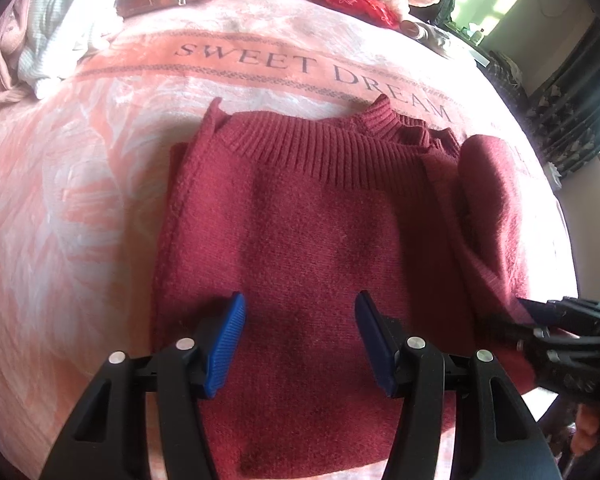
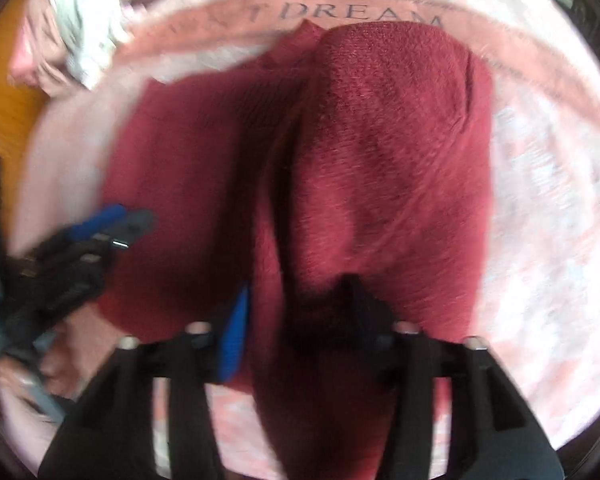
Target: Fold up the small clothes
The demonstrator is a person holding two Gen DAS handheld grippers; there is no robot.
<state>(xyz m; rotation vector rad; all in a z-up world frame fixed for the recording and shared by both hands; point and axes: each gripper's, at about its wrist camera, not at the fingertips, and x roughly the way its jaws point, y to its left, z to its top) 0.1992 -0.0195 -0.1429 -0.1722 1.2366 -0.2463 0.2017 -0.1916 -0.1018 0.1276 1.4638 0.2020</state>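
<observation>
1. A dark red knit sweater (image 1: 300, 220) lies folded on a pink blanket (image 1: 80, 200) that covers the bed, with its ribbed collar at the far end, just below the printed words "SWEET DREAM" (image 1: 312, 72).
2. The left claw (image 1: 300, 340) hangs over the near half of the sweater, its blue pads (image 1: 226, 344) spread well apart with nothing between them.
3. The right claw (image 2: 296, 336) sits at the sweater's right side, where a thick fold of red knit (image 2: 388, 152) rises up in front of it. The cloth runs between its two fingers, yet the view is blurred and I cannot tell whether they are pinching it.
4. From the left wrist view, the right claw shows at the right edge, touching the sweater's raised side.
5. A heap of pale clothes (image 1: 52, 32) sits at the far left of the bed, and a red patterned cloth (image 1: 352, 0) lies at the far edge.
</observation>
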